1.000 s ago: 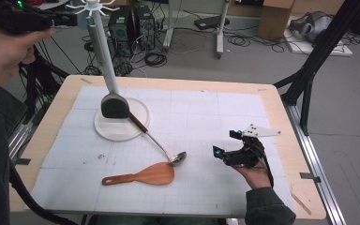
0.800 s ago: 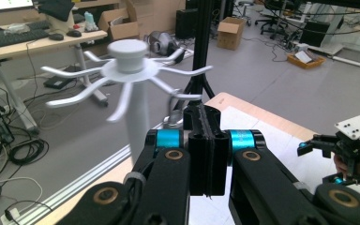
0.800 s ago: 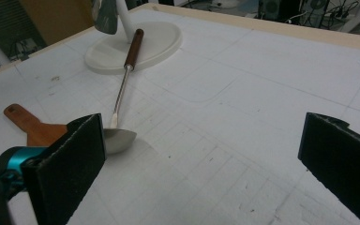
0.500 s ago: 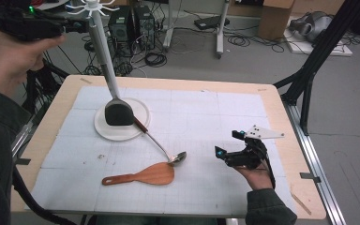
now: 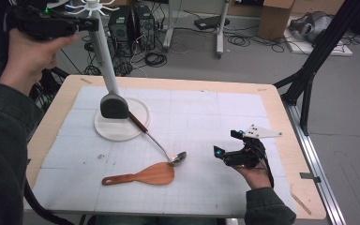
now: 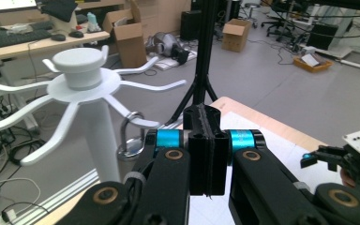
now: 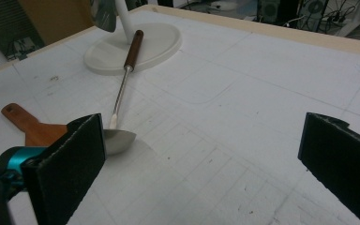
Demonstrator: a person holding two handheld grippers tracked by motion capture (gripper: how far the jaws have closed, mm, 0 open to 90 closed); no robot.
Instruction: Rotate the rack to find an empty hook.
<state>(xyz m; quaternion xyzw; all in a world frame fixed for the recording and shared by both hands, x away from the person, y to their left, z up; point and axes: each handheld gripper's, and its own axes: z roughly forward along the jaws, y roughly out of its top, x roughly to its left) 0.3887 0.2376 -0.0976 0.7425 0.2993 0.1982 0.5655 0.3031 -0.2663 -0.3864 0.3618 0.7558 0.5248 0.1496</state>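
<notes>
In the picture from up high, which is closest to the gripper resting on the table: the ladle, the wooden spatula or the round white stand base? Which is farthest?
From the right gripper:
1. Ladle, bowl just left.
2. Wooden spatula, farther left, near the front edge.
3. Round white stand base, far left, toward the back.

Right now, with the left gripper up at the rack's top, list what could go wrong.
1. The left gripper, jaws shut, sits close to the metal ring on a white rack hook; a nudge might unhook the hanging utensil.
2. The ladle leans its handle on the rack base; shaking the rack could shift it.
</notes>
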